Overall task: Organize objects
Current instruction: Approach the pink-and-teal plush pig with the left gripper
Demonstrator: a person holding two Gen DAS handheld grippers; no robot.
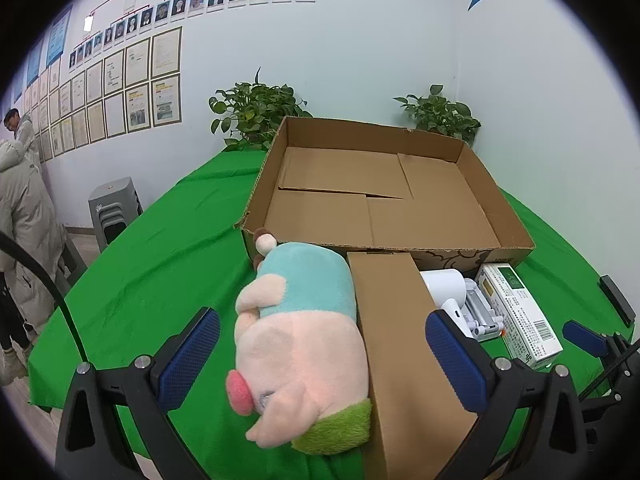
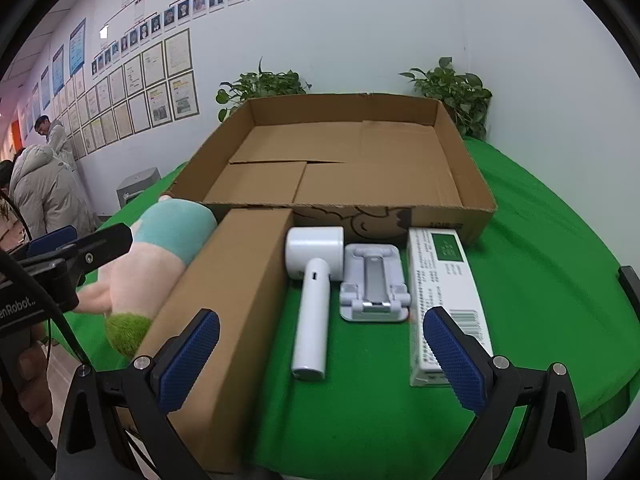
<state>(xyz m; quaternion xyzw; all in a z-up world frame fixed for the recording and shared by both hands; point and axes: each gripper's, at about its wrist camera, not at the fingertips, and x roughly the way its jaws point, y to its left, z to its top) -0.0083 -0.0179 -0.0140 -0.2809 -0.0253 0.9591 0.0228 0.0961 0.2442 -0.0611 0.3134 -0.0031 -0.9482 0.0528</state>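
Green cloth covers our table [image 2: 540, 240], pushed into a corner of a white room with two potted plants [image 1: 256, 114] at the back. We see the big open carton [image 1: 384, 188] sitting at the far side, its walls up and only loose cardboard flaps on its floor. Just in front of it we've got a row of things on the cloth. At the left lies the plush toy [image 1: 300, 344], on its side, touching the long brown box [image 2: 236, 300]. Next comes the white handheld device [image 2: 314, 280], then the grey folding stand [image 2: 374, 288], then the white-and-green packet [image 2: 444, 300] at the right end.

Our left tool [image 1: 324, 356] hovers over the plush toy and the brown box with its jaws spread wide, gripping nothing. Our right tool [image 2: 320, 356] hangs above the white device, jaws just as wide, also holding nothing, its blue pads clear of the box and the packet. Off to the left, people in pale padded coats [image 1: 24, 232] stand by the wall.
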